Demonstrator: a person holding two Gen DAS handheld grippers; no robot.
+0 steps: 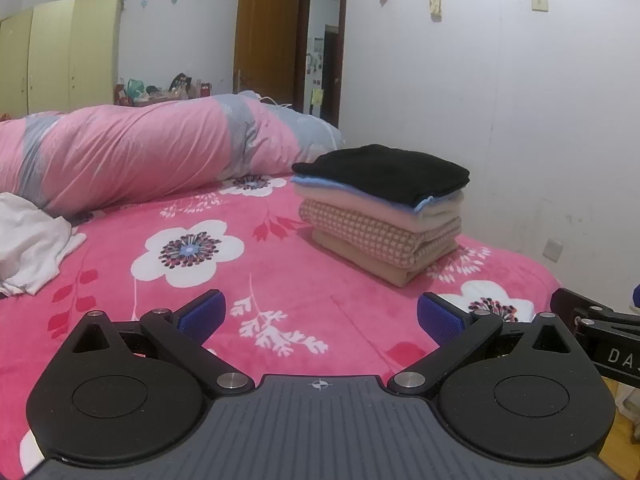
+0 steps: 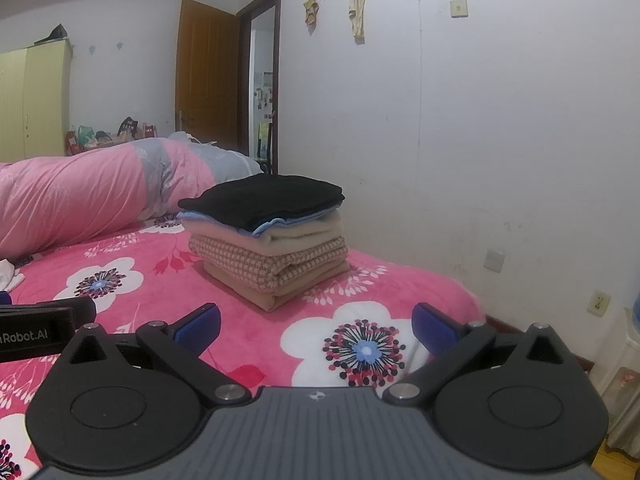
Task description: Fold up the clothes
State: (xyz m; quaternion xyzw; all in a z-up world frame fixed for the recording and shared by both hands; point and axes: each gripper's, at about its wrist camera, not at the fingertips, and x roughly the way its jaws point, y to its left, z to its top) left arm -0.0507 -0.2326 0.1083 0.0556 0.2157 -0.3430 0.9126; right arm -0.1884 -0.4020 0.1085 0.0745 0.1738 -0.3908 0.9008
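A stack of folded clothes (image 1: 384,216) (image 2: 268,240) sits on the pink flowered bed (image 1: 200,292) (image 2: 256,332), a black garment (image 1: 384,172) (image 2: 264,198) on top, with blue, cream, checked and tan layers below. A crumpled white garment (image 1: 32,240) (image 2: 10,276) lies unfolded at the left. My left gripper (image 1: 320,316) hovers open and holds nothing, in front of the stack. My right gripper (image 2: 316,326) is also open with nothing in it, just short of the stack. Each gripper's body shows at the other view's edge.
A rolled pink and grey quilt (image 1: 140,152) (image 2: 100,192) lies across the far side of the bed. A white wall (image 1: 500,120) runs along the right, with an open wooden door (image 1: 268,32) behind. A yellow wardrobe (image 1: 60,52) stands far left.
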